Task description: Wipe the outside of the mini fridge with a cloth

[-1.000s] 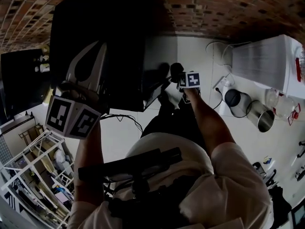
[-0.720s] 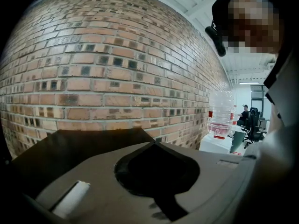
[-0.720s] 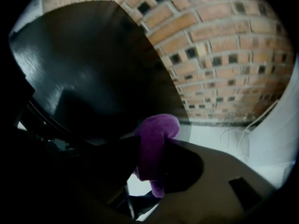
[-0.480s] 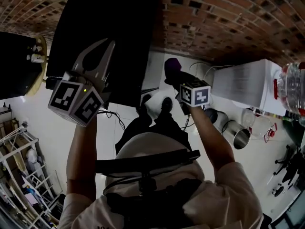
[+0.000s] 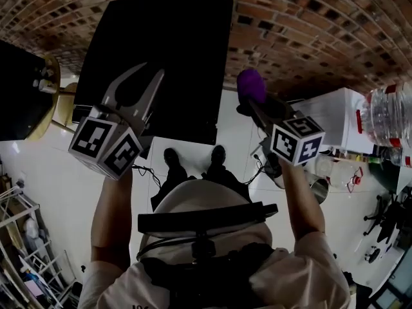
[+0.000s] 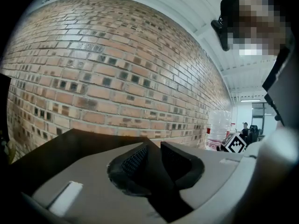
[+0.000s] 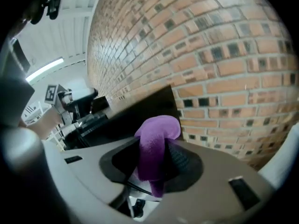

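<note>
The black mini fridge (image 5: 161,56) stands against the brick wall, and I look down on its top. My left gripper (image 5: 150,73) hovers over its near left part. Its jaws have just been opening and stand open, with nothing between them. In the left gripper view, the left gripper (image 6: 153,158) points across the fridge top (image 6: 51,155) toward the wall. My right gripper (image 5: 252,102) is raised to the right of the fridge, shut on a purple cloth (image 5: 251,84). In the right gripper view, the cloth (image 7: 155,141) bulges out above the pads, with the fridge (image 7: 140,108) behind it.
A brick wall (image 5: 309,24) runs behind the fridge. A white cabinet (image 5: 331,118), a large water bottle (image 5: 389,124) and metal pots (image 5: 315,185) are at the right. A round wooden table (image 5: 50,89) is at the left, a wire rack (image 5: 26,269) at lower left.
The right gripper has risen with the purple cloth from near the floor to the level of the fridge top. The left gripper's jaws have spread apart and it shifted slightly.
</note>
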`<state>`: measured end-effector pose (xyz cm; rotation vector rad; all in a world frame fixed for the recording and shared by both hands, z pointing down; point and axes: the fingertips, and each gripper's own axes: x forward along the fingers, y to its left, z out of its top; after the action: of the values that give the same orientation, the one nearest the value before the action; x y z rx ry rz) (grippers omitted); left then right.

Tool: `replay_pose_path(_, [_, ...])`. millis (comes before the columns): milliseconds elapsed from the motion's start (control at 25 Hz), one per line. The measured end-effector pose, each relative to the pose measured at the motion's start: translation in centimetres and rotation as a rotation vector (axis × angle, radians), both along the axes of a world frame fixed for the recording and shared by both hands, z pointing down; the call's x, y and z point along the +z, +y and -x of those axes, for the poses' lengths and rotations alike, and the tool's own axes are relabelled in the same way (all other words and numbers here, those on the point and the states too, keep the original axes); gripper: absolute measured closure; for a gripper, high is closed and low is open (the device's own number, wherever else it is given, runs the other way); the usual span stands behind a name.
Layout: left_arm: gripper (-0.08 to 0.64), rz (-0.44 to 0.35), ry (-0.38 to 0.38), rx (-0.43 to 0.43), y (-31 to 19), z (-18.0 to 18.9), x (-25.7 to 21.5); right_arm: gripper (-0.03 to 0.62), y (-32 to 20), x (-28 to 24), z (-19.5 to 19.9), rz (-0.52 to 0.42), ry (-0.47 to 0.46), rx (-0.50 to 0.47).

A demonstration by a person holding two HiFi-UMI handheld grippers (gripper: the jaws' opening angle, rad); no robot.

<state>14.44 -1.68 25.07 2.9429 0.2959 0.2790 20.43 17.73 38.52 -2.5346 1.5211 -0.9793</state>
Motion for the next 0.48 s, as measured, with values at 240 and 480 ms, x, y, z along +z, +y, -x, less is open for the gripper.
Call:
replay_pose_path(240, [0.416, 0.043, 0.040, 0.078, -2.7, 1.5, -1.1, 0.459, -3.6, -9.4, 1.6, -0.008, 0.156, -0.005])
replay_pose_path(480, [0.417, 0.060, 0.066, 0.125, -4.5, 2.7, -1.7, 0.457, -8.9, -13.1, 3.3, -0.009, 0.212, -0.045])
